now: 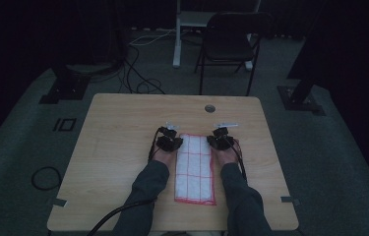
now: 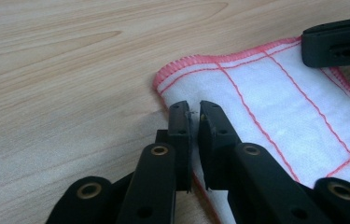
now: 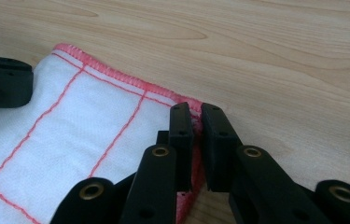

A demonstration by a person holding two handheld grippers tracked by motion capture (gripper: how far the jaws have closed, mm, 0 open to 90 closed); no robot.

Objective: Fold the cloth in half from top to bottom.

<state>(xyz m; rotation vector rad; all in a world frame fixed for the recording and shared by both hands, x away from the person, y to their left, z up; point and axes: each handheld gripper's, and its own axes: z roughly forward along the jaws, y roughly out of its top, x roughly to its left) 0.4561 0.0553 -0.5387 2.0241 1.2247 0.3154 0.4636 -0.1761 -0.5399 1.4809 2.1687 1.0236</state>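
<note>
**Two grippers pinch the far corners of a checked cloth**

A white cloth [image 1: 195, 168] with a red grid and red stitched hem lies flat on a pale wooden table [image 1: 118, 147], near the middle of its width and closer to the near edge, its long sides running from the person's side toward the far edge. The left gripper [image 1: 170, 141] sits at the cloth's far left corner and the right gripper [image 1: 220, 139] at its far right corner, each carried by a hand coming in from the near edge in a grey sleeve [image 1: 145, 189].

In the left gripper view, the black jaws stand drawn together to a narrow slit over the cloth's left hem [image 2: 196, 179], a thin edge of fabric caught between them just behind the rounded corner; the other gripper's jaw tip shows at the cloth's opposite corner. In the right gripper view, the jaws are likewise nearly closed, with the red hem [image 3: 192, 186] pinched between the pads at the corner. The cloth itself lies on the tabletop, its middle flat and unwrinkled.

A small round grommet [image 1: 210, 108] is set in the table near the far edge, and a dark folding chair [image 1: 229, 42] stands on the floor beyond.
</note>
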